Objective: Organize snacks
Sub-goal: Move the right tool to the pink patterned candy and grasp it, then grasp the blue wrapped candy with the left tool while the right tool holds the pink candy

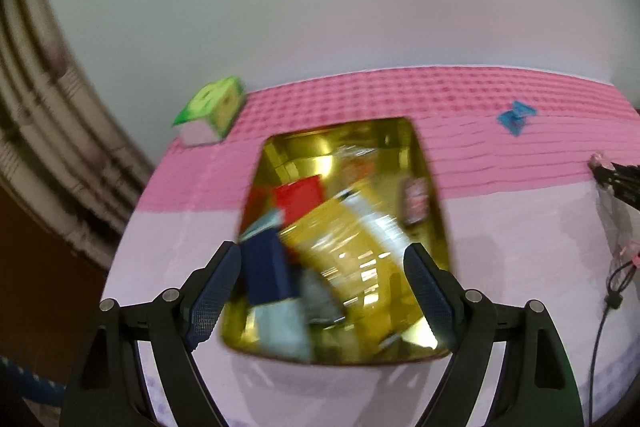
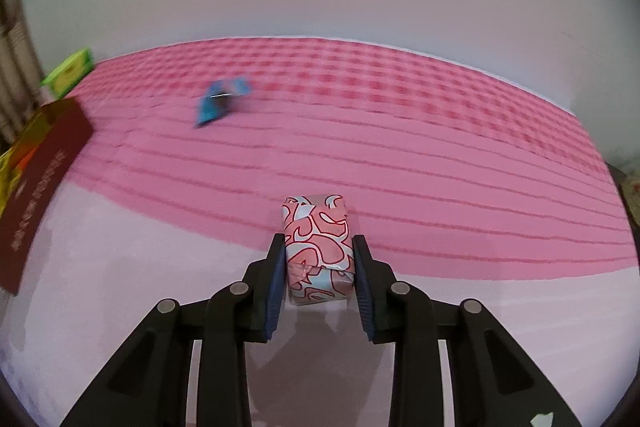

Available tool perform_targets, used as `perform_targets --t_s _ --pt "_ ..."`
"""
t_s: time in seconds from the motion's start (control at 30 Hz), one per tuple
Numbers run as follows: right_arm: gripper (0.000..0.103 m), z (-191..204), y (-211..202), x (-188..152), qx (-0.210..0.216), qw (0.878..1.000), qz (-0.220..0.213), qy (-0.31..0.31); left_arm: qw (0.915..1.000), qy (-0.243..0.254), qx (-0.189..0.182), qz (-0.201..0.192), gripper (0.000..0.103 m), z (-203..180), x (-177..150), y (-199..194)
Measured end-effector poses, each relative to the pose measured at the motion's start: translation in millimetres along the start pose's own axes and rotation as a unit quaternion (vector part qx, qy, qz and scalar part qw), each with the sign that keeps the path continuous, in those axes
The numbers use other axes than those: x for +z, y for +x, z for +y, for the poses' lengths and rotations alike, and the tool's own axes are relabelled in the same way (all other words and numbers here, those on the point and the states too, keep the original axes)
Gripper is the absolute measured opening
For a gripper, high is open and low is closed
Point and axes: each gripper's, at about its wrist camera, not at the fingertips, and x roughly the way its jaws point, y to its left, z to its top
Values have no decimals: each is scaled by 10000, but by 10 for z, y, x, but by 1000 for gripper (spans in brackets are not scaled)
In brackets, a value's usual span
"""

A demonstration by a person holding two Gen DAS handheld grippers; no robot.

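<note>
In the left wrist view, a gold tin (image 1: 430,187) holds several snack packets: a yellow one (image 1: 344,239), a red one (image 1: 300,197) and a dark blue one (image 1: 266,273). My left gripper (image 1: 322,267) is open and empty, hovering over the tin's near end. In the right wrist view, my right gripper (image 2: 318,259) is shut on a pink and white patterned snack block (image 2: 316,247), held just above the table. A small blue packet (image 2: 220,101) lies on the pink cloth, also seen in the left wrist view (image 1: 516,117).
A green box (image 1: 212,107) stands at the table's far left corner, also seen in the right wrist view (image 2: 70,71). The tin's dark red side (image 2: 40,183) is at the left edge. A pink checked cloth (image 2: 400,147) covers the far table half. A cable (image 1: 608,303) hangs at right.
</note>
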Motion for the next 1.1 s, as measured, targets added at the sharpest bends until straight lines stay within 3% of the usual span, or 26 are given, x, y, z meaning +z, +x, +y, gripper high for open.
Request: perform_targets --t_s 0.4,0.83,1.1 --pt "28 -814 105 48 -357 9986 -14 382 9928 818 -852 -190 84 -1100 486 263" --pt "28 -884 145 40 -301 9986 -135 422 9771 1140 -1797 67 84 -1770 991 919" --pt "28 -873 160 44 -335 9985 -131 407 9696 1329 -2052 134 84 -1957 1169 1199"
